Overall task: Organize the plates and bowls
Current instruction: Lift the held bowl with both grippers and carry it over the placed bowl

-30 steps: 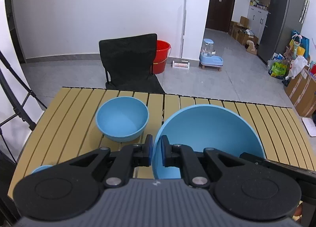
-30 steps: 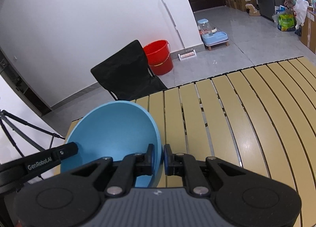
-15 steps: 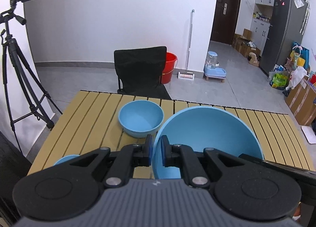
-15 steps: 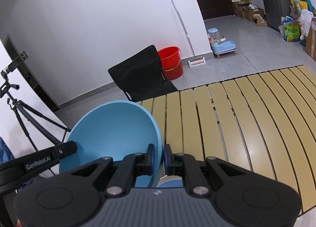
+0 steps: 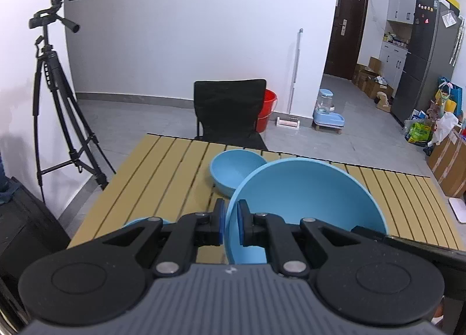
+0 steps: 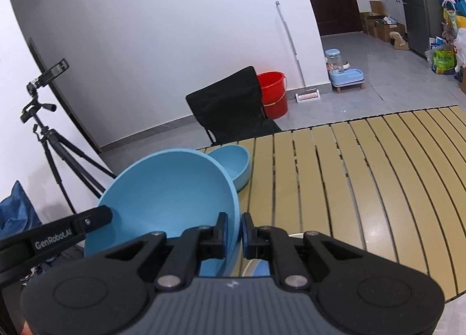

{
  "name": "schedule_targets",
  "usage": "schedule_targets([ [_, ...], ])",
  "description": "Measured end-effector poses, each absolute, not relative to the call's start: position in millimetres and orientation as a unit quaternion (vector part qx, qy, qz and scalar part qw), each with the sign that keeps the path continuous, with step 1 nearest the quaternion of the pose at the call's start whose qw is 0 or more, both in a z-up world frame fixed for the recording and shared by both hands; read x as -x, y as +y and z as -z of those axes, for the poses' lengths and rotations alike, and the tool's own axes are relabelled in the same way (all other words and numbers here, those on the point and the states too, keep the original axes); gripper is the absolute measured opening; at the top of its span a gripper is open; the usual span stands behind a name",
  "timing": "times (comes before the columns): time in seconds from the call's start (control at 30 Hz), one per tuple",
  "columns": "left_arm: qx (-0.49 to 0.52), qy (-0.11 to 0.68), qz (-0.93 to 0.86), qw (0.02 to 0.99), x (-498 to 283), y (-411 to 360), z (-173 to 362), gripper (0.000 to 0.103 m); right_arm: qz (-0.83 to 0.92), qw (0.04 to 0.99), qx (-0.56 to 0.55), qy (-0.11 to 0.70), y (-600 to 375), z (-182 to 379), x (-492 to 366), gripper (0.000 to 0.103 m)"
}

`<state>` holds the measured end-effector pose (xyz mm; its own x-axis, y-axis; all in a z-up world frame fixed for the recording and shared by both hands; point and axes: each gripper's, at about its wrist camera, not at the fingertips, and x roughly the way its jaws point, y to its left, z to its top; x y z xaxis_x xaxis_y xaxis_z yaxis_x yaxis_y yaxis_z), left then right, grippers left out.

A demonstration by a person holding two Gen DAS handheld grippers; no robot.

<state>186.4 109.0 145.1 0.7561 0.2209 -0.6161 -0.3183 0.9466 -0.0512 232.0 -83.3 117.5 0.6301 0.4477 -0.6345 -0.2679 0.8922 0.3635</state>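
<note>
Both grippers hold one large blue bowl (image 5: 305, 201) above the slatted wooden table (image 5: 163, 177). My left gripper (image 5: 231, 224) is shut on its left rim. My right gripper (image 6: 233, 233) is shut on its right rim, and the bowl (image 6: 169, 198) tilts up to the left in that view. A smaller blue bowl (image 5: 236, 166) stands on the table behind it, also seen in the right wrist view (image 6: 233, 160). Another blue dish's rim (image 5: 145, 222) shows under my left gripper. A plate edge (image 6: 256, 268) shows under my right gripper.
A black chair (image 5: 230, 110) stands at the table's far edge, with a red bucket (image 5: 268, 107) behind it. A camera tripod (image 5: 55, 96) stands left of the table. The table's right part (image 6: 378, 172) is bare slats.
Both grippers have risen with the large bowl and pulled back from the table; the small bowl now looks farther away and more of the room shows.
</note>
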Motion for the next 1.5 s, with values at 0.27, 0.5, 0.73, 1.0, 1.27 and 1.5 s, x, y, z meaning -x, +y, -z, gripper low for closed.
schedule_targets([
  [0.27, 0.090, 0.317, -0.163, 0.930, -164.2, 146.7, -138.7, 0.010, -0.214, 0.892, -0.109, 0.383, -44.7, -115.4, -213.7, 0.009],
  [0.5, 0.108, 0.314, -0.178, 0.926, -151.9, 182.5, -133.1, 0.010, -0.229, 0.887, -0.094, 0.388, -2.9, -110.1, -209.8, 0.009],
  [0.73, 0.125, 0.319, -0.189, 0.920, -151.0, 209.3, -120.9, 0.010, -0.238, 0.884, -0.075, 0.396, 31.7, -102.5, -213.3, 0.009],
  [1.0, 0.139, 0.331, -0.208, 0.910, -154.7, 231.9, -95.6, 0.010, -0.244, 0.875, -0.060, 0.413, 62.9, -81.2, -222.5, 0.009],
  [1.27, 0.153, 0.341, -0.220, 0.901, -161.7, 255.1, -70.9, 0.010, -0.247, 0.867, -0.050, 0.429, 86.3, -56.8, -234.3, 0.009],
  [1.5, 0.163, 0.347, -0.231, 0.894, -171.1, 274.6, -51.8, 0.010, -0.252, 0.860, -0.039, 0.443, 109.7, -38.2, -245.6, 0.009],
])
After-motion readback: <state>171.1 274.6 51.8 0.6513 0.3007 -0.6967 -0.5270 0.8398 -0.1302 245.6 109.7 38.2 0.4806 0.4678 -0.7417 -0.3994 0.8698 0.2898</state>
